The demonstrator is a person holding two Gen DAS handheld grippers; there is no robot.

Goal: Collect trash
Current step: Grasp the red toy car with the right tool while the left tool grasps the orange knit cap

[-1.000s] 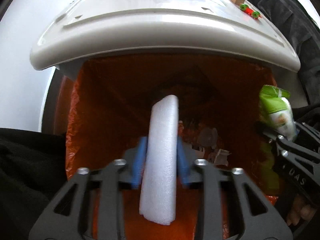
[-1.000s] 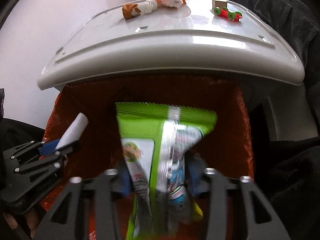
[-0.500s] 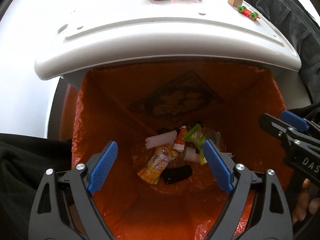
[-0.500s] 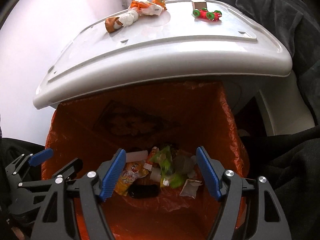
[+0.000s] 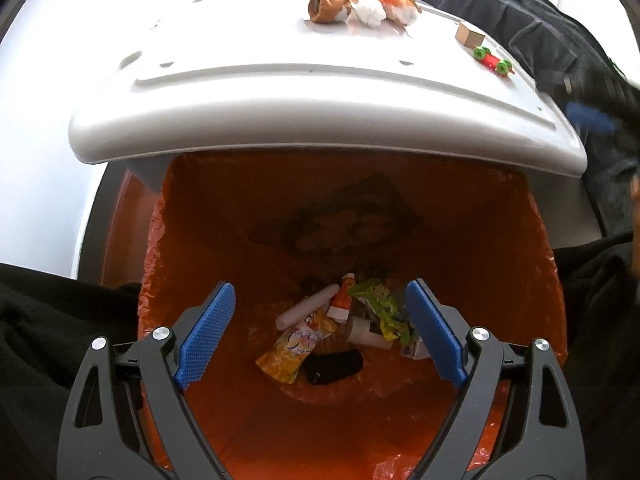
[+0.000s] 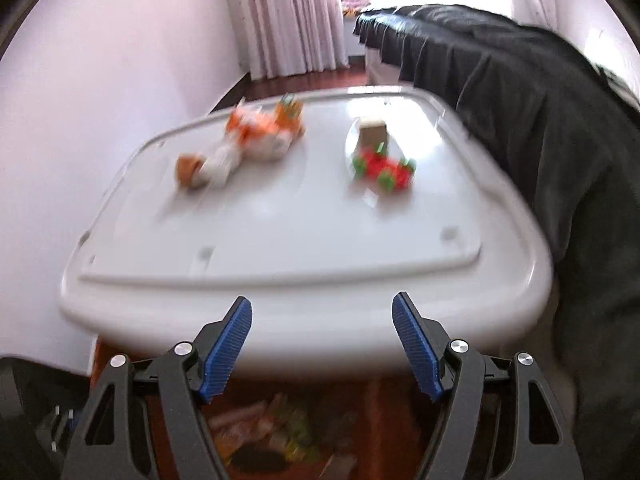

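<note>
Both my tongs are spread and empty: left gripper (image 5: 320,336) hangs over the orange-lined bin (image 5: 532,264), right gripper (image 6: 322,344) faces the white table (image 6: 280,248). Next comes the crumpled wrappers (image 6: 244,140), reached over the table's near edge with open room above

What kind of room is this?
Probably a room in someone's home. Pale curtains hang at the far end, a dark sofa runs along the right, and a low white table stands over a bin lined with an orange bag.
</note>
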